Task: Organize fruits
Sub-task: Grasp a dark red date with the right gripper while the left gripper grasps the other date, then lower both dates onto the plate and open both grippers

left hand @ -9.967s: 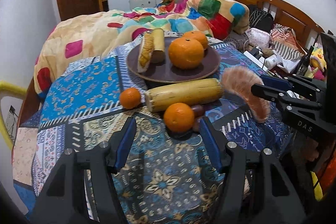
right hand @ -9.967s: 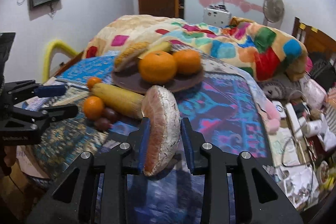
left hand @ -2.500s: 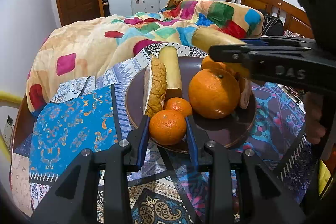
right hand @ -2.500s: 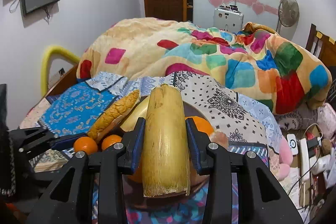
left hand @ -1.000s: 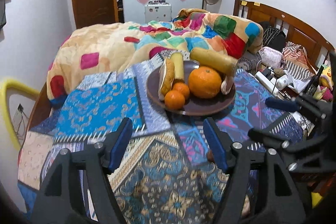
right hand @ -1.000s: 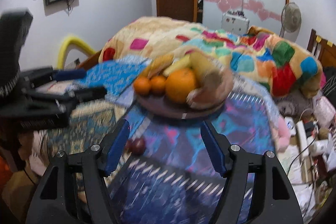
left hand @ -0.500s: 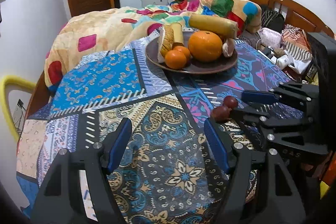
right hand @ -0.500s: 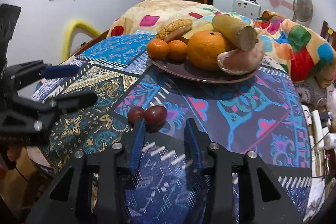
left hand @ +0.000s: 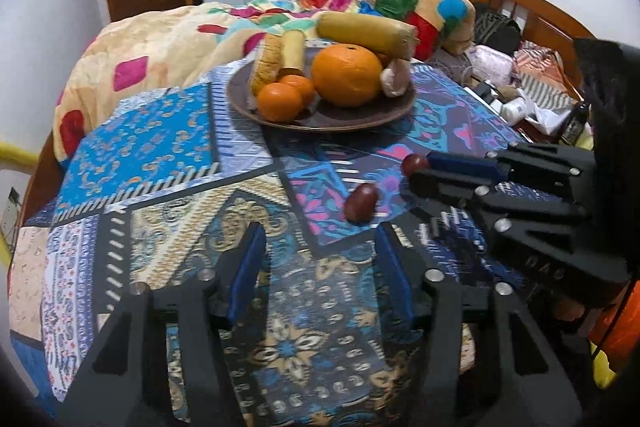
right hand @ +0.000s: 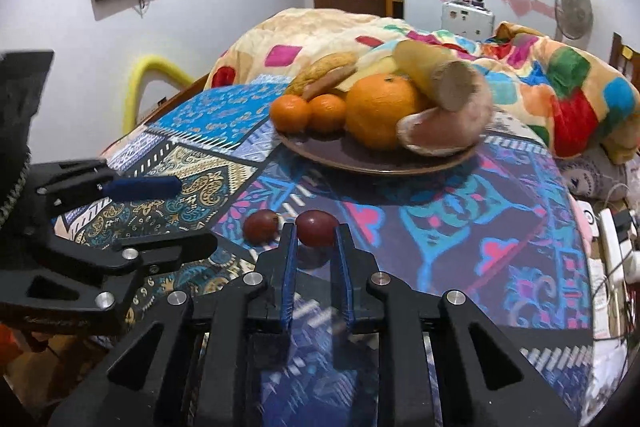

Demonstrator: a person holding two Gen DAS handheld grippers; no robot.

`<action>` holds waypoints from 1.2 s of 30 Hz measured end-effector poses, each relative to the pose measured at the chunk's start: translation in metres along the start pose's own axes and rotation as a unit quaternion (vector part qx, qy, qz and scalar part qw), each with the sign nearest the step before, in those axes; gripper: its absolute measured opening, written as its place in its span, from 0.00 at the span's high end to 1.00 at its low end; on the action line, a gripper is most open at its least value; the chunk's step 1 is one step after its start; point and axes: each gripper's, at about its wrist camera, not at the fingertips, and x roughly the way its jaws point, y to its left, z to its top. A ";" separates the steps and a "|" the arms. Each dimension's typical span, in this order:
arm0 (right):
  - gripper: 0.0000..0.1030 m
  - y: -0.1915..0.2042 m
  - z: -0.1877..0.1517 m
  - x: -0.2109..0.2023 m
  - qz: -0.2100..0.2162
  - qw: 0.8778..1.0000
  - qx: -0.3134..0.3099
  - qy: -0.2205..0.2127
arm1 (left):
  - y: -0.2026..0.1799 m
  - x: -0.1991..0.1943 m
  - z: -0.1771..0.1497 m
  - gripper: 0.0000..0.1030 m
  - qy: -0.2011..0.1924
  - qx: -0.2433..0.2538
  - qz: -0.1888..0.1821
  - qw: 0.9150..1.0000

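A brown plate (left hand: 352, 117) (right hand: 320, 151) at the far side of the table holds a big orange (left hand: 346, 75) (right hand: 380, 111), two small oranges (left hand: 280, 101) (right hand: 290, 113), yellow corn-like pieces (left hand: 366, 31) and a pinkish fruit slice (right hand: 444, 125). Two dark red fruits lie on the patterned cloth. My right gripper (right hand: 316, 227) is shut on one red fruit (right hand: 316, 223) (left hand: 414, 163). The other red fruit (left hand: 361, 203) (right hand: 261, 225) lies loose just beyond my left gripper (left hand: 320, 241), which is open and empty.
A bed with a colourful quilt (left hand: 180, 39) lies behind the table. Clutter, cables and bottles (left hand: 532, 107) sit at the right, past the table edge. A yellow rail (right hand: 160, 75) stands at the left.
My right gripper has closed on one of the two red fruits. My left gripper has moved forward towards the other red fruit and stays open.
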 end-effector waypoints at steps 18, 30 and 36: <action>0.83 -0.036 -0.003 -0.028 -0.034 0.999 0.016 -0.028 | -0.023 0.026 0.016 0.87 0.004 0.018 -0.003 1.000; 0.83 -0.035 0.023 -0.012 -0.023 0.999 0.014 -0.035 | -0.007 0.019 0.047 0.88 -0.027 0.004 -0.004 1.000; 0.83 -0.032 0.038 0.000 -0.019 0.999 0.004 -0.027 | -0.003 0.023 0.067 0.88 -0.040 0.003 -0.003 0.999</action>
